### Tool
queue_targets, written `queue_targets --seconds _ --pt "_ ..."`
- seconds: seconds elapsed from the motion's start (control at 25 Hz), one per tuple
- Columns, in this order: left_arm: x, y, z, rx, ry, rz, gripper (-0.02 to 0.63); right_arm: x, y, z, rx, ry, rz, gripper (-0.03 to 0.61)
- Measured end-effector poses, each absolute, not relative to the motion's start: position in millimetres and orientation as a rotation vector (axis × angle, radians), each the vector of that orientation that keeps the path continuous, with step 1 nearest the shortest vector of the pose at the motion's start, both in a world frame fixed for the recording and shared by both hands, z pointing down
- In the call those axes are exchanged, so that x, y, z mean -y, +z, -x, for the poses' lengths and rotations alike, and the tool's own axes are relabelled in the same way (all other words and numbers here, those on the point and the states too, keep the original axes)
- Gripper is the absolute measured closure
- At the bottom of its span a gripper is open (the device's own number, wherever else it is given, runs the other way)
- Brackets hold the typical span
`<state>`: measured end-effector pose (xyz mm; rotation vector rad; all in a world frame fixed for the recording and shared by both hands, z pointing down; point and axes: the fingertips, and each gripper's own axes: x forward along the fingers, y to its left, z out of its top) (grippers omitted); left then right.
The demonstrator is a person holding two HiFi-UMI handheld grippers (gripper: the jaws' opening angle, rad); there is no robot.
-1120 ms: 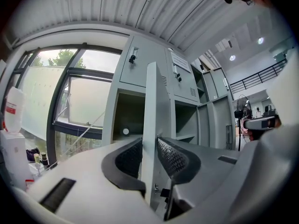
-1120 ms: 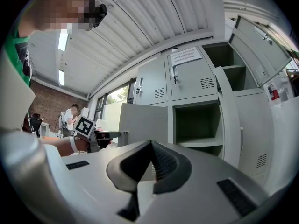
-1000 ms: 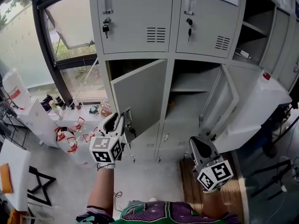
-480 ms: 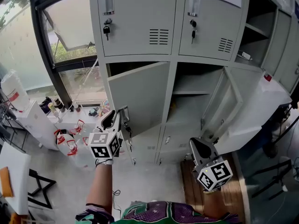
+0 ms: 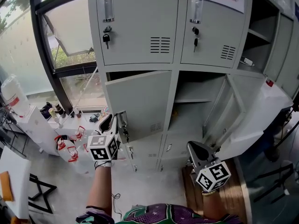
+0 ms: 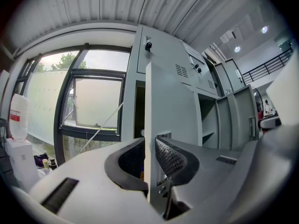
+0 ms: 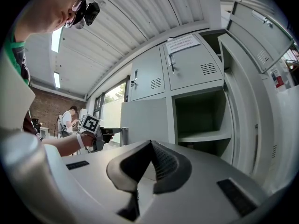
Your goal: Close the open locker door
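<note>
Two middle compartments of the locker bank stand open in front of you. The right compartment [image 5: 212,85] shows its full mouth, with one shelf [image 5: 191,100] across it and its own door [image 5: 236,108] swung far out to the right. The left compartment [image 5: 126,74] shows only as a dark strip above the locker door [image 5: 140,101] you are working; what is inside is hidden. Both upper doors are closed, each with a key [image 5: 106,38] hanging in its lock.

Your locker door stands upright and ajar, hinged at the centre post on its right side, with its free edge out toward you and to the left and its vented outer face turned your way. From the left gripper view you see it edge-on, its long axis running straight up and down.

Your left gripper [image 5: 113,120] is at that free edge by the latch. Its jaws have just been closing, and they now sit narrow with both pads against the door's edge between them.

Your right gripper [image 5: 196,148] hangs low before the right compartment, its jaws together on nothing.
</note>
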<state>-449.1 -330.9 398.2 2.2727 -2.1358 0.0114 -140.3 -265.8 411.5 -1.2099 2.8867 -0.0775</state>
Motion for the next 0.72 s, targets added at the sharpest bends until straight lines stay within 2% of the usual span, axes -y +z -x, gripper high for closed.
queue_targets --seconds 0.72 --pt "385.5 393.8 471.4 2.155 -0.029 -2.208 0.537 298.7 425.8 151.5 -2.932 -0.103 1.218 0.571"
